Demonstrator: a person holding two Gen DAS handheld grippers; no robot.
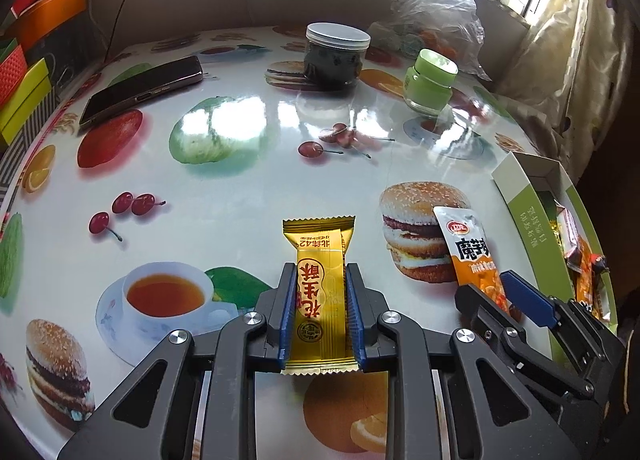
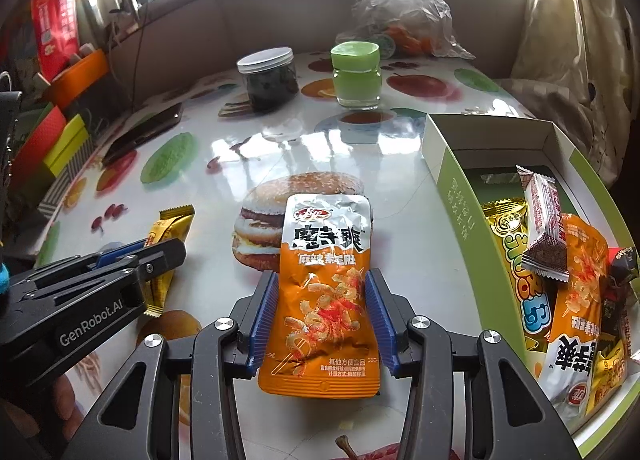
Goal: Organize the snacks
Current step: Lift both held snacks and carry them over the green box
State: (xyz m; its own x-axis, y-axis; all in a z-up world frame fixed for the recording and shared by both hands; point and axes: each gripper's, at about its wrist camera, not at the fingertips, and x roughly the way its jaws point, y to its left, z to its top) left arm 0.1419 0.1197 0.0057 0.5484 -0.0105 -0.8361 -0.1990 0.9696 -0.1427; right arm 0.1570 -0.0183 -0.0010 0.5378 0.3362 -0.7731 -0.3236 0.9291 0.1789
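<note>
Both tongs are clamping snacks just over the tabletop (image 2: 400, 188): left tongs (image 1: 321, 314) on the gold peanut-crisp bar (image 1: 320, 292), right tongs (image 2: 321, 318) on the orange konjac pouch (image 2: 324, 300), both pointing 12 o'clock, with the green box (image 2: 464, 220) sitting at 3 o'clock, nearer the right.

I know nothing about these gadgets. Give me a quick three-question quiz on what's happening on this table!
1. True or false: the left gripper is shut on the gold candy bar.
2. What does the right gripper hold?
A. the green jar
B. the orange snack pouch
C. the phone
3. Where do sorted snacks already lie?

Key
1. True.
2. B.
3. In the green and white box, on the right side of the table.
</note>
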